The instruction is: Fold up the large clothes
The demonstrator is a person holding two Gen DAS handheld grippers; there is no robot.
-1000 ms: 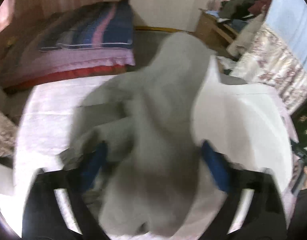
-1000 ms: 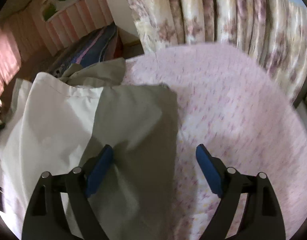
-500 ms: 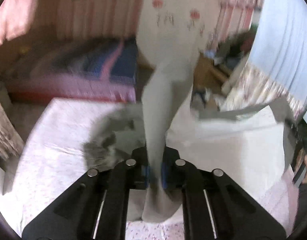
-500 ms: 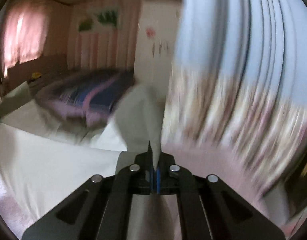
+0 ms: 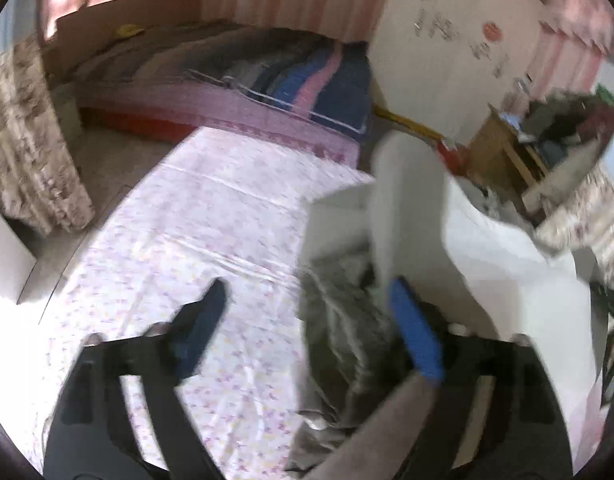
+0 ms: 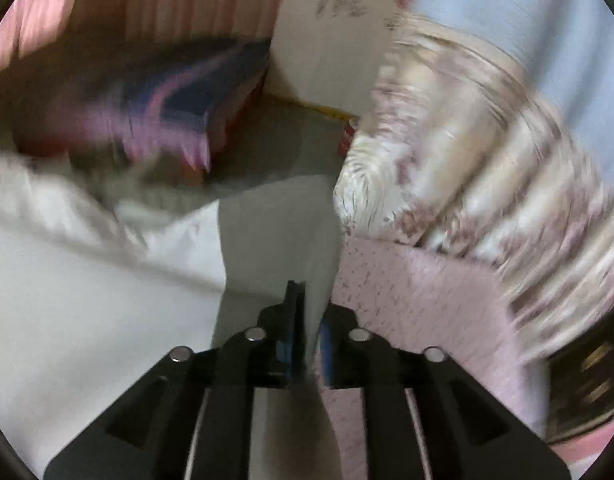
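Note:
A large grey and white garment lies on the pink-flowered bed sheet, bunched at the right of the left wrist view. My left gripper is opening wide over the sheet and the crumpled grey fabric. A grey strip of the garment drapes over its right finger, but the pads press on nothing. In the right wrist view my right gripper has a raised grey fold of the garment between its blue pads. These jaws are starting to open, with the cloth still caught between them.
Folded striped quilts are stacked beyond the bed. A floral curtain hangs at the left, and a cluttered wooden desk stands at the back right. In the right wrist view another floral curtain borders the sheet.
My left gripper shut on a grey strip, lifted it, then let go and swung left. My right gripper closed on the garment's grey edge and rose with it.

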